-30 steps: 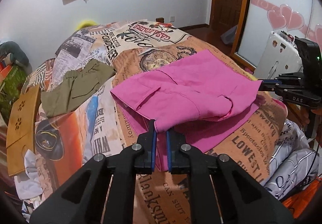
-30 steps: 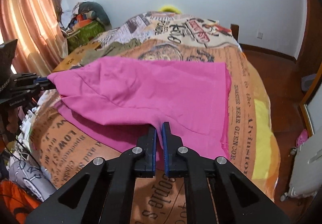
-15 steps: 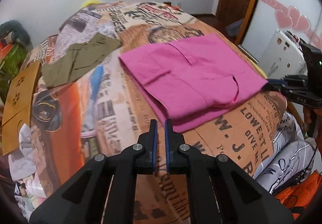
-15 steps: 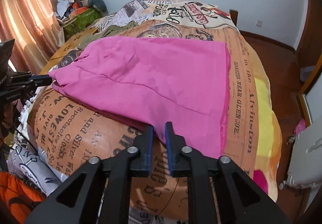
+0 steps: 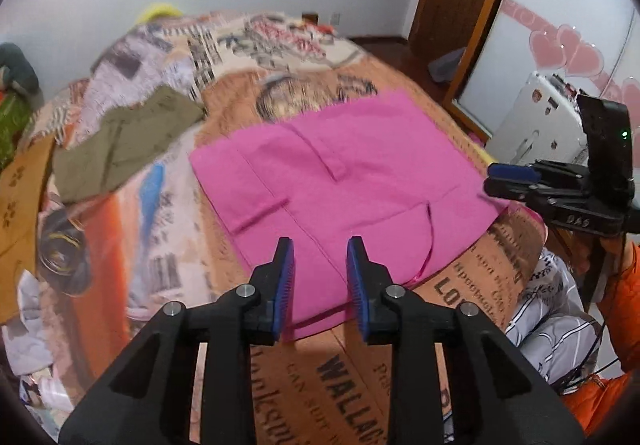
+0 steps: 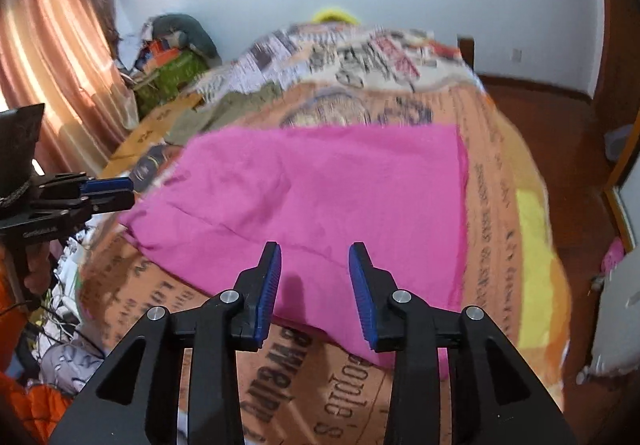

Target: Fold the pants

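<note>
The pink pants [image 5: 344,181] lie folded flat on the printed bedspread [image 5: 360,373], with a pocket flap and seams showing. They also show in the right wrist view [image 6: 320,197]. My left gripper [image 5: 320,281] is open and empty, just above the pants' near edge. My right gripper [image 6: 314,285] is open and empty above the pants' other near edge. Each gripper appears in the other's view, the right one [image 5: 516,179] at the pants' right corner and the left one [image 6: 108,191] at their left corner.
Olive-green pants [image 5: 120,145] lie at the back left of the bed. A wooden board [image 5: 20,197] leans at the left side. A white appliance [image 5: 536,125] and a mirrored door stand to the right. Striped bedding [image 5: 552,309] hangs off the bed's edge.
Both grippers let go of the pink fabric, the folded layer dropped flat onto the bed, and both jaws opened wide. Both grippers pulled back slightly toward the near edge.
</note>
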`<state>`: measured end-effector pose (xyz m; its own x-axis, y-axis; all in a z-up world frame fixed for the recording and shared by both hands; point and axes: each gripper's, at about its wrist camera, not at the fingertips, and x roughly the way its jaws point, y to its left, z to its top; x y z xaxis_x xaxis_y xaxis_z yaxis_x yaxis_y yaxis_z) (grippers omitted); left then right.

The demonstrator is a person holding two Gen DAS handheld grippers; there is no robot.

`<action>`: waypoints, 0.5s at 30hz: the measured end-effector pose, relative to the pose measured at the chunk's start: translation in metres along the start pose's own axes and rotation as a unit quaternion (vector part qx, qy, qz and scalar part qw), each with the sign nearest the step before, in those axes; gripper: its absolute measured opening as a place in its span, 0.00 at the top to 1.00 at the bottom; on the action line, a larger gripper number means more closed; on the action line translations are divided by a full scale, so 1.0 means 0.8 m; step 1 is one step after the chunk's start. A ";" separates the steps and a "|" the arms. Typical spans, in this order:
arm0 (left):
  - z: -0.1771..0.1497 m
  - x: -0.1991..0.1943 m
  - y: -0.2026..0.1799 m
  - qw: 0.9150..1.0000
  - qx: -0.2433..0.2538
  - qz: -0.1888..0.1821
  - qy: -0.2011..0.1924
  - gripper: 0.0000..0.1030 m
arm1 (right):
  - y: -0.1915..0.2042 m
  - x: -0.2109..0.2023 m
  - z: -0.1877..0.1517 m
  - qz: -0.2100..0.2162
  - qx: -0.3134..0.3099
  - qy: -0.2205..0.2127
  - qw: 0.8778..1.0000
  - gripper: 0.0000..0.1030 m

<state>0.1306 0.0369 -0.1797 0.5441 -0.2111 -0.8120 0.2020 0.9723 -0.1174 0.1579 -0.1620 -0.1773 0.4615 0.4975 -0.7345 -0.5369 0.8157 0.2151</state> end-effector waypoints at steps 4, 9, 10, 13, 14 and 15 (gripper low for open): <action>-0.017 0.023 0.010 1.000 -0.013 -0.010 0.023 0.72 | -0.022 0.028 -0.030 -0.002 0.024 0.037 0.999 0.68; -0.019 0.012 0.023 1.000 -0.024 -0.008 0.014 0.72 | -0.061 0.011 -0.050 -0.032 0.065 0.043 0.996 0.65; -0.018 0.009 0.027 1.000 -0.028 -0.001 0.012 0.72 | -0.066 0.008 -0.051 -0.039 0.069 0.047 0.996 0.65; -0.004 -0.004 0.050 0.999 -0.050 0.009 -0.003 0.71 | -0.081 -0.001 -0.047 -0.053 0.075 0.056 0.994 0.65; 0.002 -0.009 0.058 0.998 -0.057 0.016 -0.010 0.71 | -0.081 -0.003 -0.042 -0.057 0.072 0.053 0.994 0.65; 0.010 -0.013 0.066 0.998 -0.061 0.026 -0.017 0.71 | -0.081 -0.008 -0.035 -0.059 0.069 0.046 0.995 0.64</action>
<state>0.1421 0.0895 -0.1731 0.5793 -0.1611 -0.7990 0.0733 0.9866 -0.1457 0.1700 -0.2265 -0.2051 0.4466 0.3718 -0.8139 -0.3778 0.9029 0.2051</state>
